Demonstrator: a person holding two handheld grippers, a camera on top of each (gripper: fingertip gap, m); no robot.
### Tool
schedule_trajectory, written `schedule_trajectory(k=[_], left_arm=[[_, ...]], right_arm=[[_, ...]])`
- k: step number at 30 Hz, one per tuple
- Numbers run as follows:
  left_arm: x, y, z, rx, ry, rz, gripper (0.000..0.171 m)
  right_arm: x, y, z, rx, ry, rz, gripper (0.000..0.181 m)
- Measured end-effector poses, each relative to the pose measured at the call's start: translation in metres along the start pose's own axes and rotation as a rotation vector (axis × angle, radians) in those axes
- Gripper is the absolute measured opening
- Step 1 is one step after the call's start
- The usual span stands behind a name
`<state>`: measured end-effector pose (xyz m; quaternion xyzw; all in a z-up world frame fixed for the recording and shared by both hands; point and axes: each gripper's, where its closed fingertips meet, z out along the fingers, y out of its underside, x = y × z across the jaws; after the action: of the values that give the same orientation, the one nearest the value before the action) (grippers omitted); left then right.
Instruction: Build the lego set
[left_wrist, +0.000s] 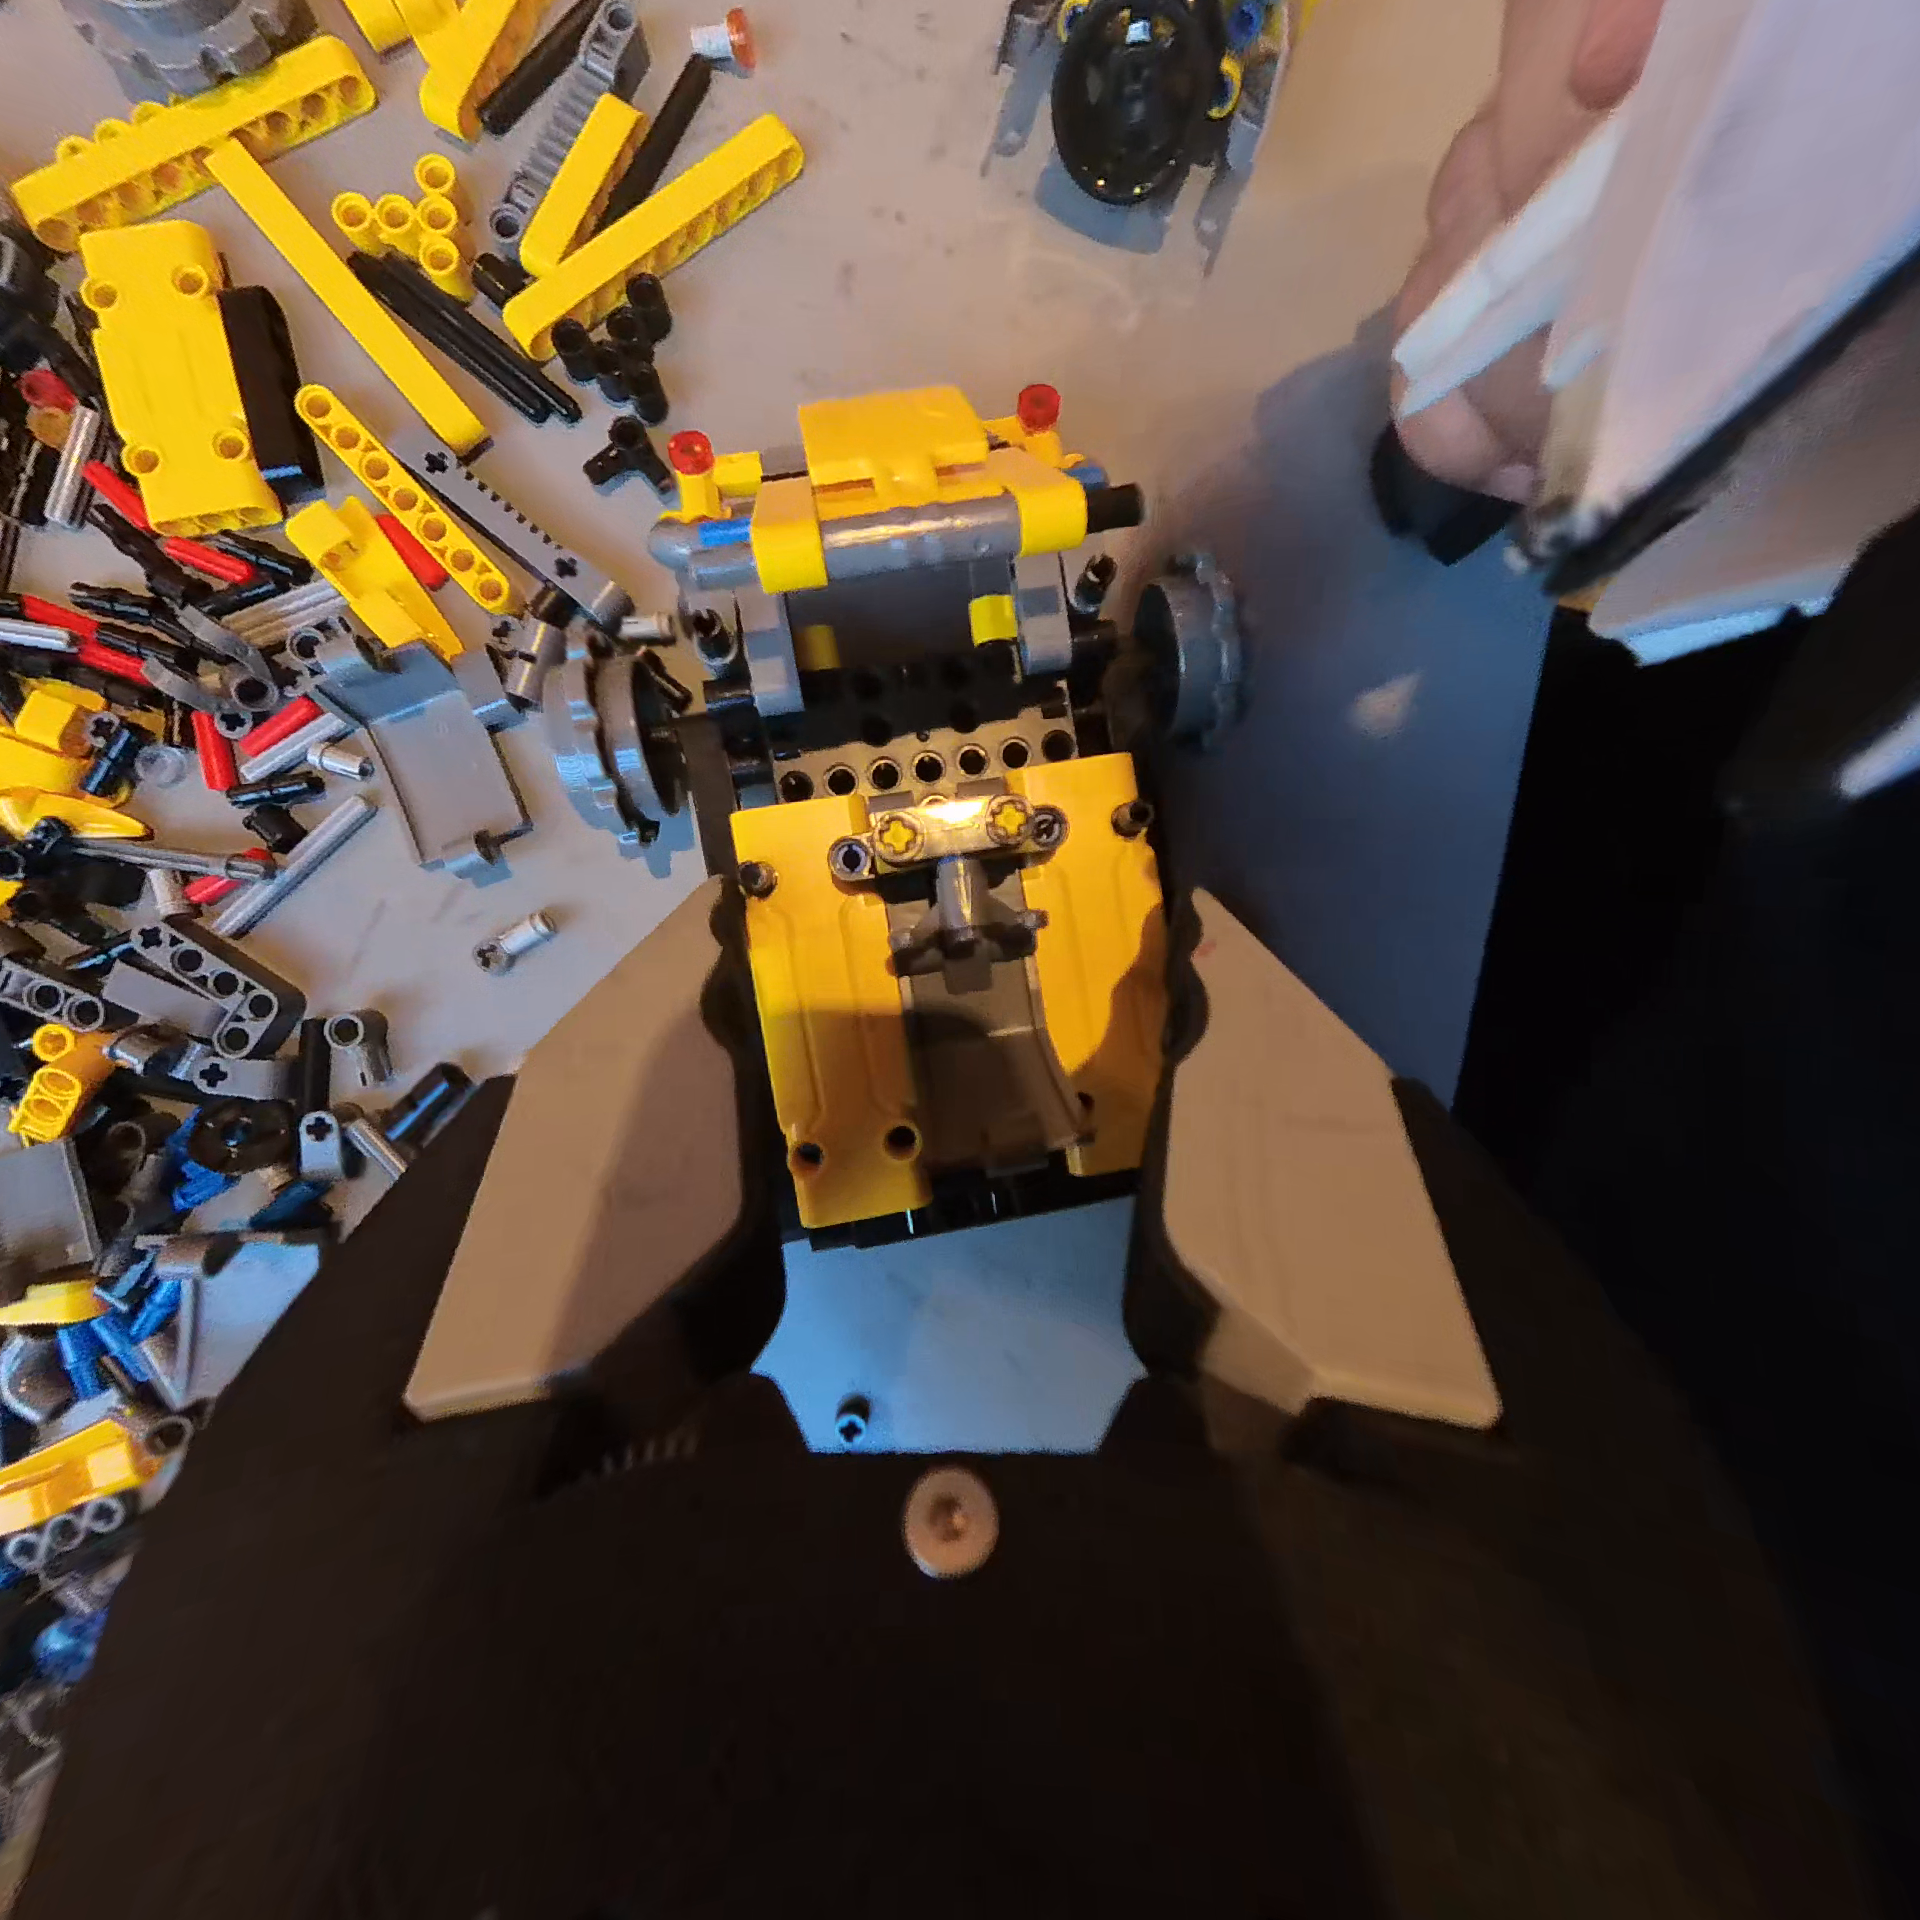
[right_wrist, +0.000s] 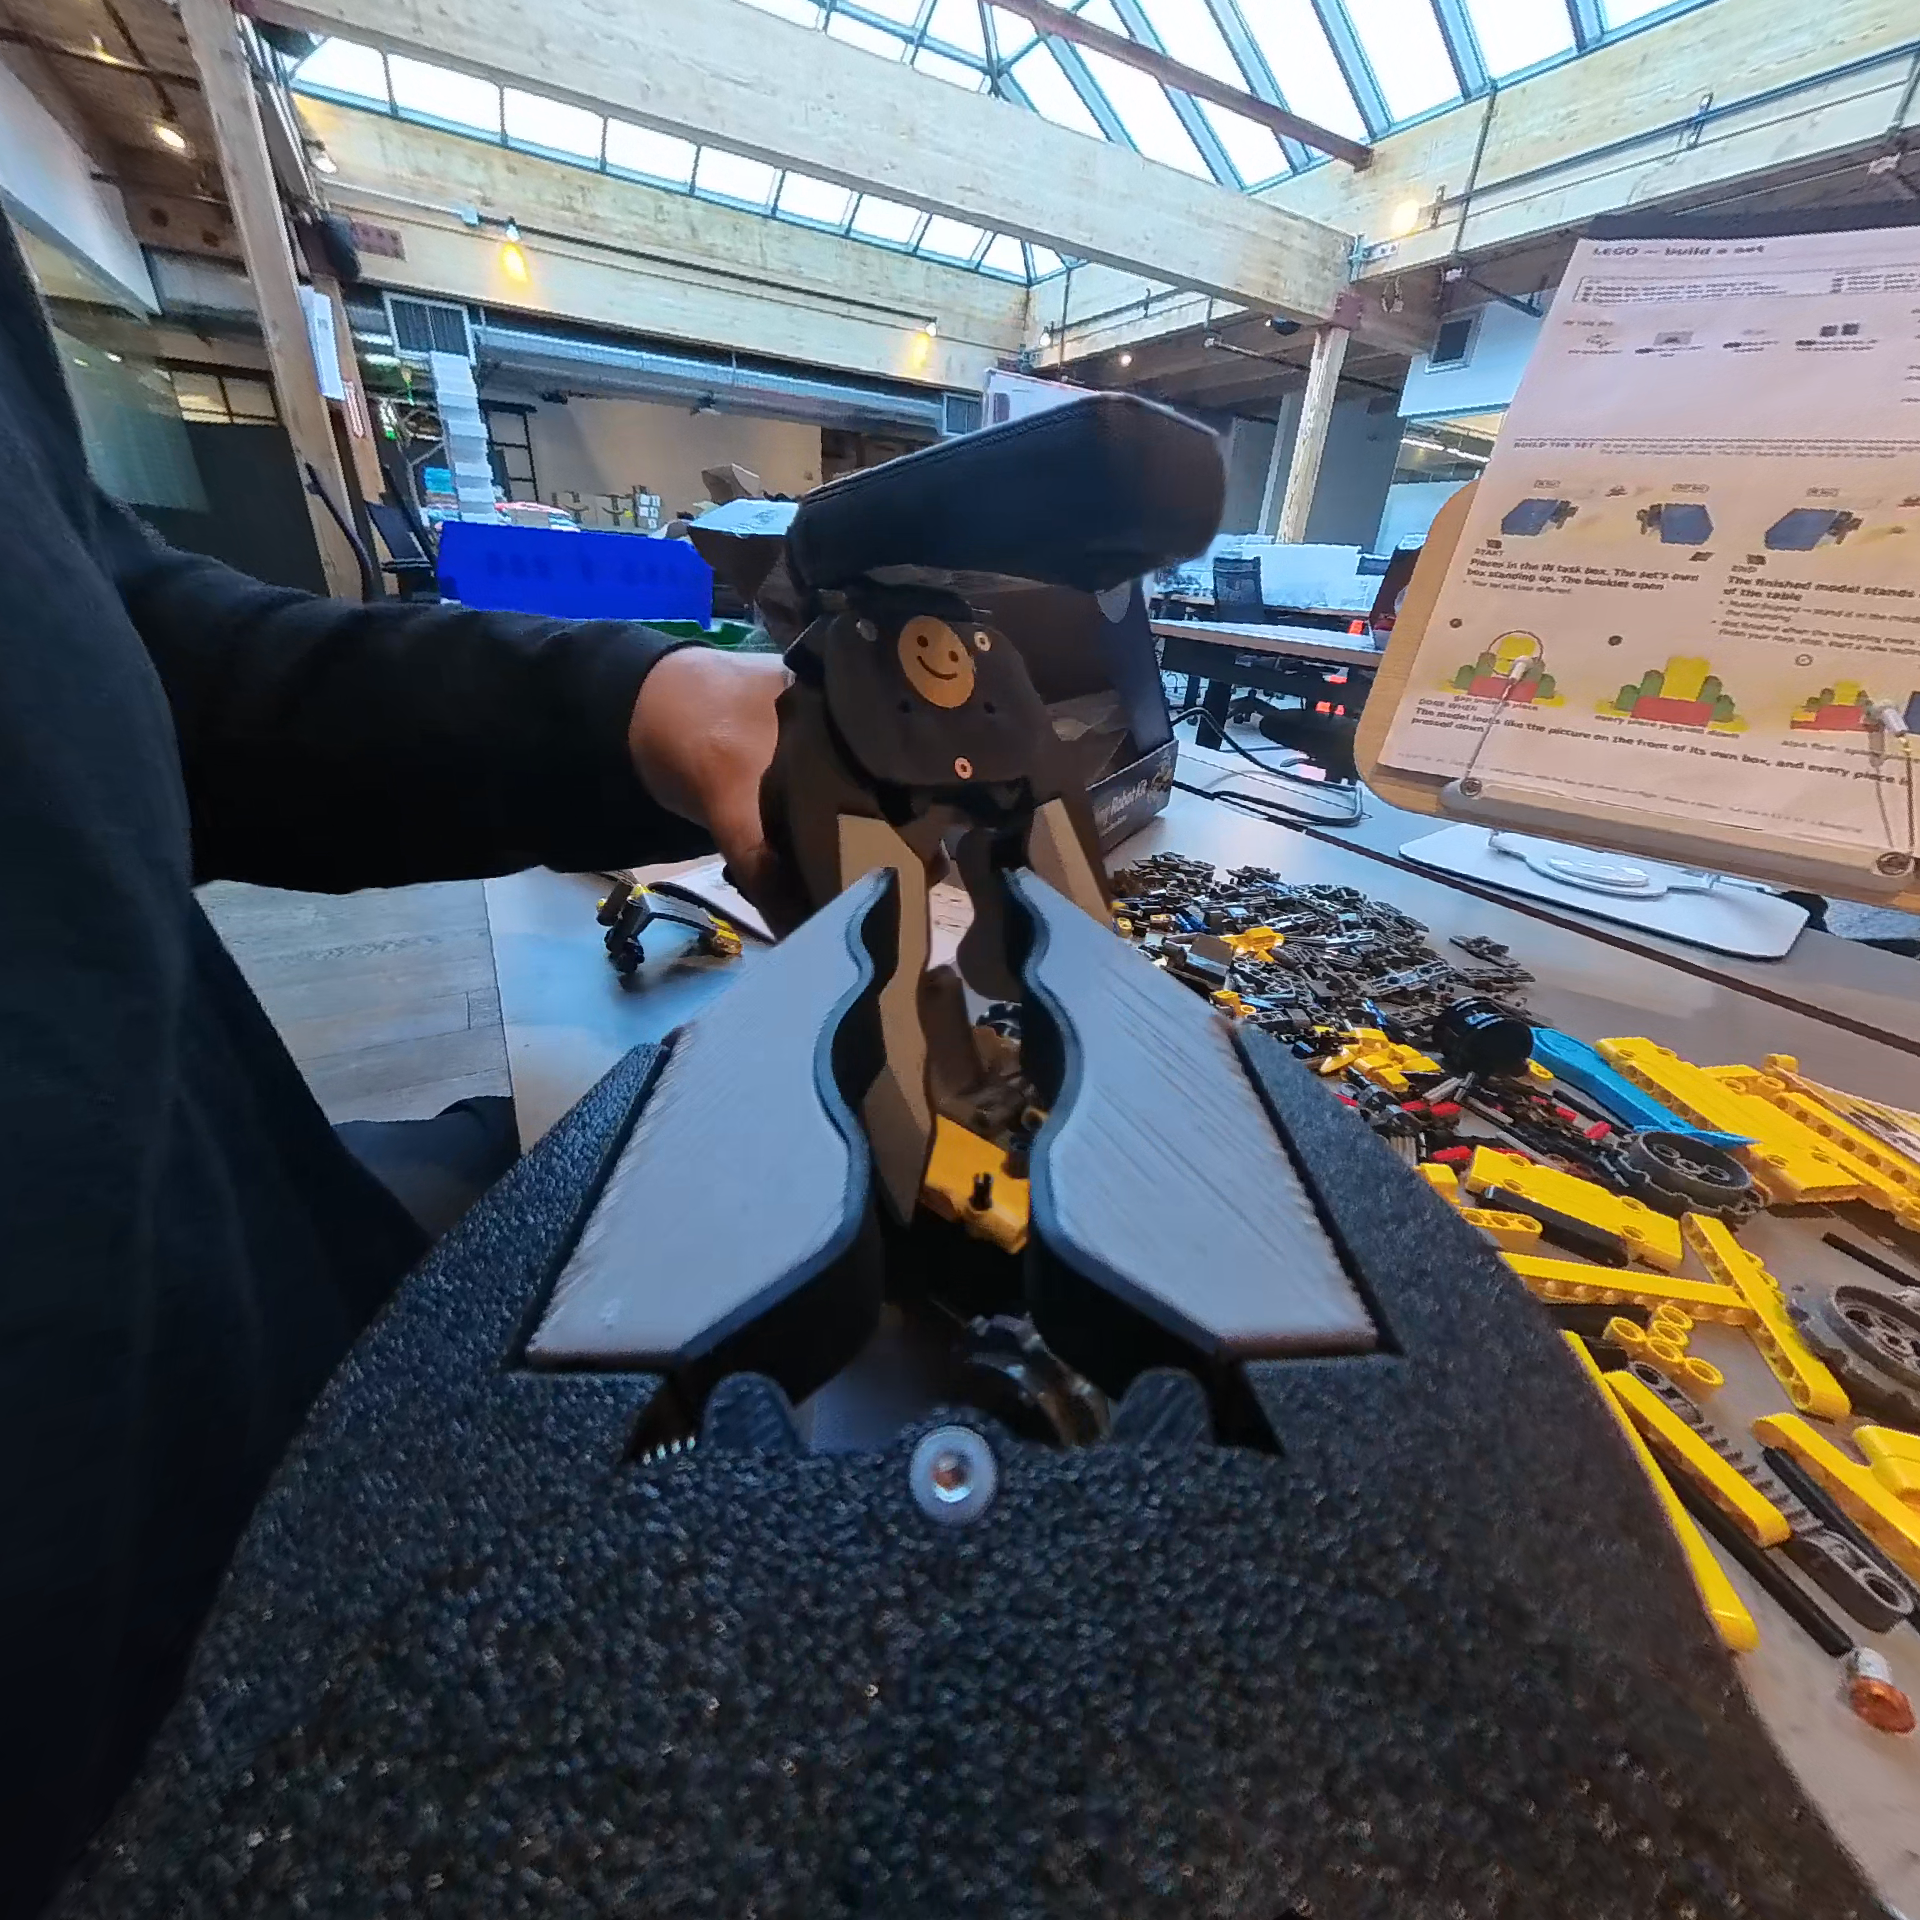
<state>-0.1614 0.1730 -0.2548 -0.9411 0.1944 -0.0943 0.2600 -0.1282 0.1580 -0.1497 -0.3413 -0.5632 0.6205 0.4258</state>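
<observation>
Partly built yellow-and-grey brick vehicle is set upright on the pale table, at its middle, nose toward the camera of the left gripper. Its yellow hood panel is flanked on both sides by that gripper's tan fingers, which are pressed against the hood edges, so the model is pinched at the front end. A grey toothed hub is seen on the model's right side, a matching one on its left. The right gripper is held just above and beside the model, aimed across at the left one; its dark fingers are drawn near together with a narrow gap, and nothing is seen between them. The left tool is gripped by a hand in a black sleeve. Loose yellow, black, red and grey parts are strewn close on the model's left. An instruction sheet on a stand is placed farther back.
</observation>
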Motion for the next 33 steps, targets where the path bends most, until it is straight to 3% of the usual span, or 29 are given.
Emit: schedule_trajectory(k=[6,20,33], left_arm=[[0.004,0.006,-0.004,0.017,-0.006,0.011,0.08],[0.003,-0.017,0.007,0.045,-0.037,0.077,0.08],[0.009,0.004,-0.007,0.04,-0.056,0.103,0.078]], right_arm=[[0.0,0.0,0.0,0.001,0.001,-0.003,0.019],[-0.003,0.002,0.002,-0.016,0.002,-0.024,0.018],[-0.003,0.002,0.002,-0.019,0.006,-0.024,0.019]])
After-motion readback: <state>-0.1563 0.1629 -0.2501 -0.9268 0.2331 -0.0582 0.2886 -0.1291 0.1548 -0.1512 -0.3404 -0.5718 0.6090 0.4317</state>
